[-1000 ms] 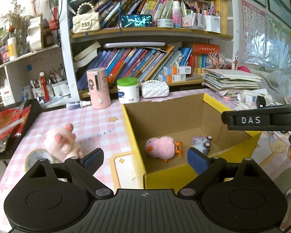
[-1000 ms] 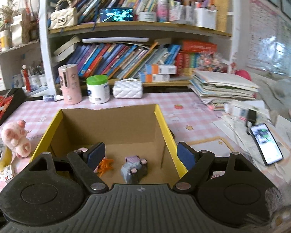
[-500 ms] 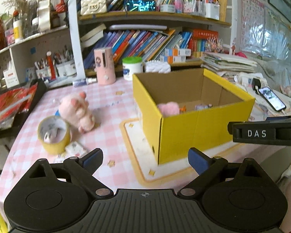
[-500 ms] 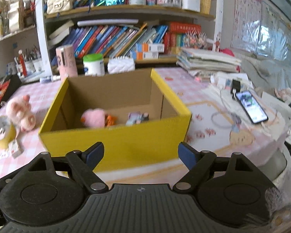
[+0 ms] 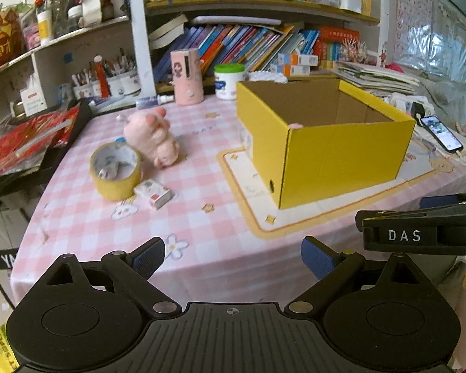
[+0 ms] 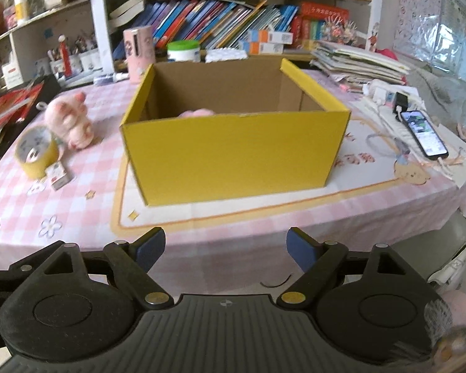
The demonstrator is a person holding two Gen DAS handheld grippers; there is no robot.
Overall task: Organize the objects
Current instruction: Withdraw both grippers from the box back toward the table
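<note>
Left wrist view: the left tongs (image 5: 233, 256) gape apart and empty over the desk (image 5: 202, 248) edge, as do the right tongs (image 6: 225, 247), whose jaws have just been opening; beyond sit a yellow tape roll (image 5: 115, 169), a pink plush (image 5: 150, 136) and the yellow box (image 5: 341, 158)

The left claw (image 5: 233, 256) hangs wide apart with nothing between its blue pads, tilted downward. The right claw (image 6: 225, 245), level with it on its right, has just been opening and also holds nothing, its jaws well spread.
</note>
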